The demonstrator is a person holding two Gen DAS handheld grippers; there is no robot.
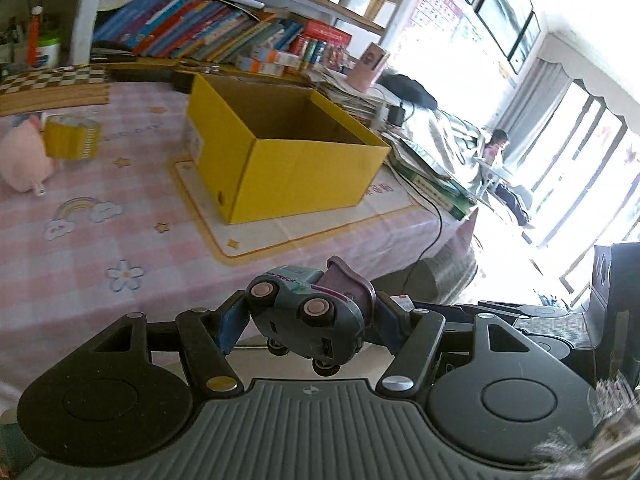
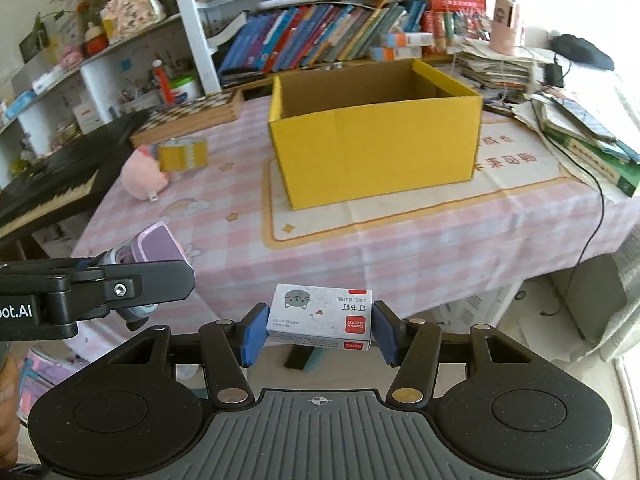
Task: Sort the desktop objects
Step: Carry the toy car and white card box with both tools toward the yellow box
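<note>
Pink checked cloth covers the table, printed with rainbows, stars and flowers, and bookshelves crammed with leaning books fill the upper part of both views. Bright windows wash out the right side of the left wrist view.

At the centre of the table I see an open yellow cardboard box, standing on a cream mat with an orange border. From what I can see of its inside, only brown walls show (the floor of it is hidden from me). To the left of the box, in both views, a pink plush toy lies on the cloth with a yellow roll of tape just beside it, touching or nearly so. A chessboard sits behind them at the table's far left edge, and a stack of papers and books crowds the right edge, with a black cable trailing down over it.

My left gripper is clamped on a grey toy truck with pink wheel hubs and a purple part at its rear; the truck is tilted, wheels toward the camera, low in the frame and in front of the table's near edge. My right gripper grips a small white staple box with a cat drawing and a red label, held flat between the blue pads, also in front of the near edge. In the right wrist view the left gripper shows at the left edge of the frame.
</note>
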